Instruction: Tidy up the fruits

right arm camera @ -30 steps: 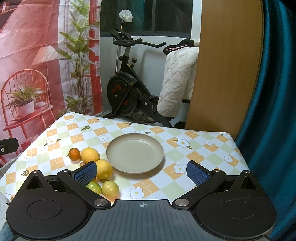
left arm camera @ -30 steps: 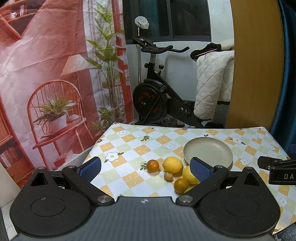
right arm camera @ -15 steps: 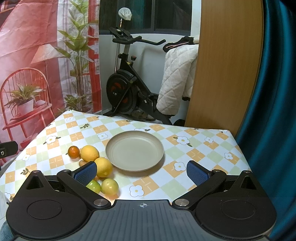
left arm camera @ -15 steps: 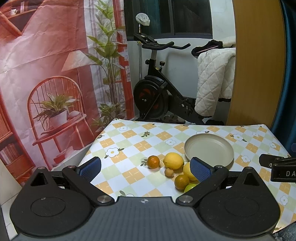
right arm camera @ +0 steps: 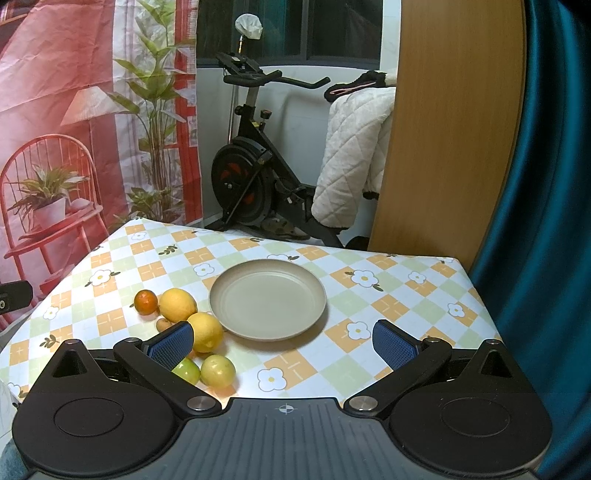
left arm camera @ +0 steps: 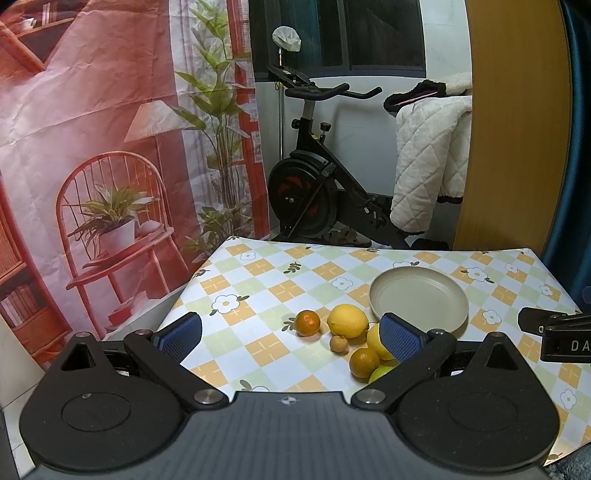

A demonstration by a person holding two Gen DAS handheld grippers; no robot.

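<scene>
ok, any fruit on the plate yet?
No, the plate is bare in the right wrist view, and the fruits, such as the lemon, sit on the tablecloth beside it.

Red printed backdrop (left arm camera: 92, 122), exercise bike (left arm camera: 317, 177) under a dark window (left arm camera: 347, 33) — wooden panel (left arm camera: 513, 129) right.

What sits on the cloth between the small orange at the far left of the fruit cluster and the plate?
In the right wrist view, one lemon lies between the small orange and the plate, close to both.

Both wrist views face the plate (left arm camera: 419, 297) (right arm camera: 267, 299) from the table's near edge; the left looks from farther left.
</scene>
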